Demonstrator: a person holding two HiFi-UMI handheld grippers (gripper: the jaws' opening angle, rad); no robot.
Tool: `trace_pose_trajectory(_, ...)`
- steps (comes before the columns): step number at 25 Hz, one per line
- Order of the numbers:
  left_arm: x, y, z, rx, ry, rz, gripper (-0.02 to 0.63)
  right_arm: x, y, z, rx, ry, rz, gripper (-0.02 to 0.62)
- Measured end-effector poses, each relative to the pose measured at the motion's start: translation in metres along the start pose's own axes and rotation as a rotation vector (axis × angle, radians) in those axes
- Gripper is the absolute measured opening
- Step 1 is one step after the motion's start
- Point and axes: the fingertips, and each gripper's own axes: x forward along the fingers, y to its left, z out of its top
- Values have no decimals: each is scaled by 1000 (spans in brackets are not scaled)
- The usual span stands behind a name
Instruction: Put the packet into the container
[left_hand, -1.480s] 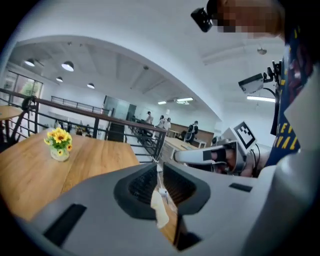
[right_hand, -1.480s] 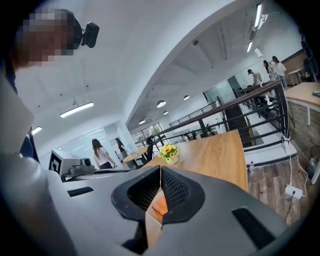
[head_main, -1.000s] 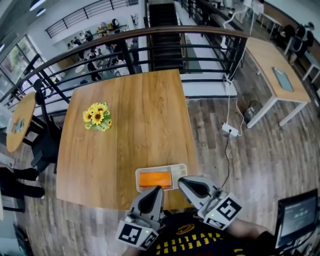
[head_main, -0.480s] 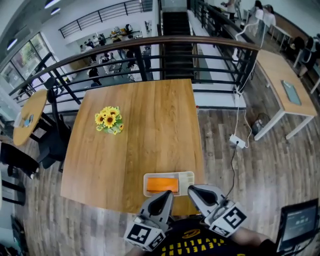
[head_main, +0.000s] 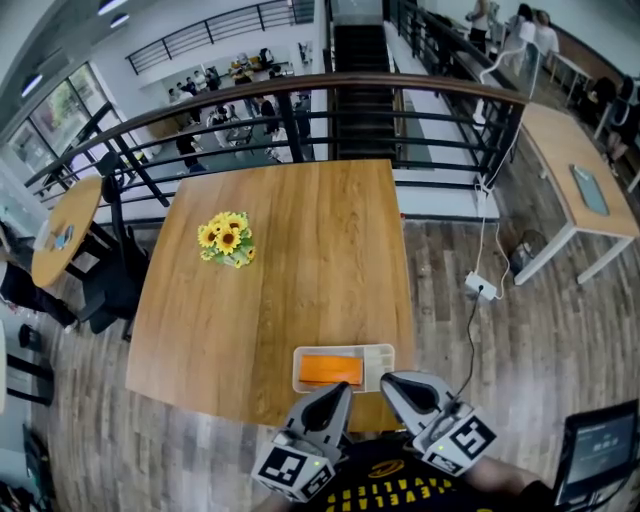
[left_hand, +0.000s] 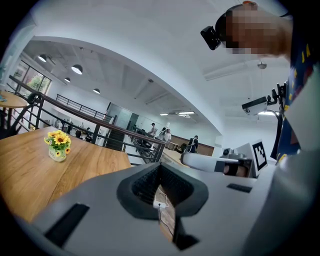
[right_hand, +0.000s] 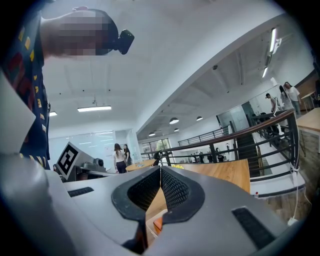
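The wooden table (head_main: 280, 260) fills the middle of the head view, and the container (head_main: 386, 353), a shallow white tray, sits on it close to its near edge. Behind the table, on the far side from the container, runs a dark railing (head_main: 300, 85).

The left gripper (head_main: 339, 391) is held low in front of the person's torso, just beside the container's near side, towards its left half, and points forward. In its own view its fingers (left_hand: 145, 182) meet at the tips, with only a narrow slit lower down through which floor shows. Nothing is held between them.

The right gripper (head_main: 393, 381) is just beside the container's near right corner, angled inward so that the two grippers lean towards each other. Its ribbed pads (right_hand: 172, 190) are pressed together at the tips and hold nothing. Whether either tip touches the container cannot be told.

The orange packet (head_main: 330, 369) lies flat inside the container, filling its left part. The narrower right part shows bare white.

A small bunch of sunflowers (head_main: 226, 238) stands well apart from the container, towards the table's far left.
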Motion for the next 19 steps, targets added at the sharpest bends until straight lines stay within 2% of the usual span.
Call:
trace_pose_trajectory(12,3,-2,-1,20,25,-10,0,2,-1,4,2,-31,10,12)
trace_pose_trajectory(19,2,0,0,25,30,-23,1,5,-1,0,5,-9,3,12)
